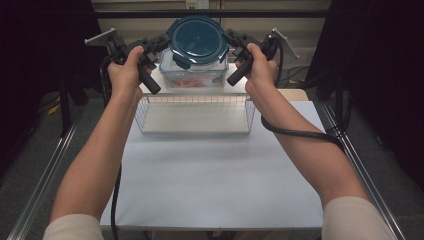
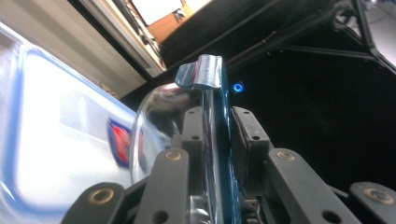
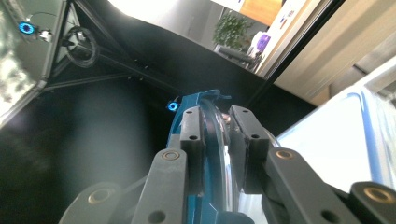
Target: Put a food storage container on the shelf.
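A round glass container with a dark teal clip lid (image 1: 197,39) hangs in the air at the back of the table, its lid tilted toward me. My left gripper (image 1: 162,45) is shut on its left rim and my right gripper (image 1: 231,40) is shut on its right rim. In the left gripper view the jaws (image 2: 217,126) pinch the glass edge and teal lid (image 2: 212,70) together. The right gripper view has the jaws (image 3: 217,123) clamped on the same rim (image 3: 201,99). Just under it stands a clear rectangular box (image 1: 194,77) with red contents.
A white wire basket (image 1: 195,119) sits on the white table (image 1: 215,175) in front of the clear box. The box's blue-edged clear top (image 2: 60,140) (image 3: 336,140) lies close beside both grippers. Dark curtains and metal frame rails flank the table.
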Motion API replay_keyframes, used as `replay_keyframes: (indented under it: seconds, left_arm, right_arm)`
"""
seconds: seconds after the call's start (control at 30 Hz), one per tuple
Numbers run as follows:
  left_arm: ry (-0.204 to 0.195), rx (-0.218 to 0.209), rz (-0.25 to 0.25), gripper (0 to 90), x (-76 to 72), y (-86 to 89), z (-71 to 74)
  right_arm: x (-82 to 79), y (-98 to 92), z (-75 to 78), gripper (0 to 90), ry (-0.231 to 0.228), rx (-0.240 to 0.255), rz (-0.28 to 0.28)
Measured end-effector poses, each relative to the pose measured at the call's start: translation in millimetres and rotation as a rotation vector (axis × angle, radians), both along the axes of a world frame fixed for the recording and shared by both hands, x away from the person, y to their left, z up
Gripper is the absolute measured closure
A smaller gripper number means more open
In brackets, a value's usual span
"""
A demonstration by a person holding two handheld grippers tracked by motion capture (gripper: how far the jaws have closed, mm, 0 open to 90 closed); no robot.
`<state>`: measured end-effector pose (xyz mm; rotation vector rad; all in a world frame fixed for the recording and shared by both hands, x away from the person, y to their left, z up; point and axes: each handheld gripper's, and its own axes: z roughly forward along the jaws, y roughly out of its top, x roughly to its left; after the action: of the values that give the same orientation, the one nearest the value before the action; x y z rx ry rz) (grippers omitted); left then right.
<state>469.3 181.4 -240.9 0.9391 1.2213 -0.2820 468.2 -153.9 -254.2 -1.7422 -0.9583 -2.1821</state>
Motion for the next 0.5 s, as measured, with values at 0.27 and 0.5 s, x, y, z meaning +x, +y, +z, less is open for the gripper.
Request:
replay_keyframes:
  seconds: [0.27, 0.5]
  left_arm:
    - [0.063, 0.023, 0.063, 75.1, 25.1, 5.2, -11.0]
    - [0.039, 0.064, 0.114, 73.2, 24.8, 1.0, -12.2]
  right_arm:
    - [28.6, 14.3, -3.4, 76.2, 0.059, -0.041, -0.019]
    - [34.6, 17.1, -3.5, 74.6, 0.080, -0.106, -0.019]
